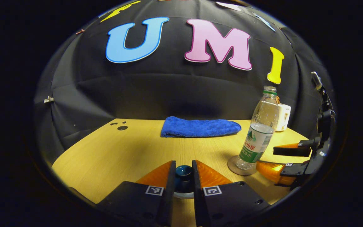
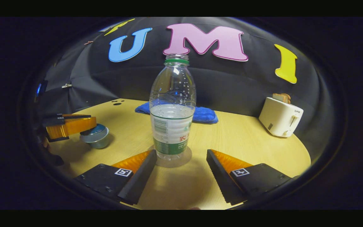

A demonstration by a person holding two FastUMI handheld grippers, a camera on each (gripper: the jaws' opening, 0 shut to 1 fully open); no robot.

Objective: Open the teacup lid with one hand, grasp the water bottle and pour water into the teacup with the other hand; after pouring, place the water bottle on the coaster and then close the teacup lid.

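My left gripper (image 1: 183,162) is shut on the dark blue knob of the teacup lid (image 1: 183,174), with the cup's pale rim just below it. From the right gripper view, that gripper (image 2: 69,125) reaches over the grey teacup (image 2: 99,142) at the left, and the lid (image 2: 94,130) looks seated on the cup. A clear, uncapped water bottle (image 2: 172,116), about half full, stands upright on a round transparent coaster (image 2: 184,161). My right gripper (image 2: 181,154) is open, its fingers just short of the bottle's base and apart from it. The left gripper view has the bottle (image 1: 260,132) and the right gripper (image 1: 282,159) at the right.
A folded blue cloth (image 1: 200,126) lies at the back of the wooden table (image 1: 112,151). A white toaster (image 2: 280,116) with bread in it stands at the back right, behind the bottle. Small dark holes (image 1: 121,127) mark the table's far left.
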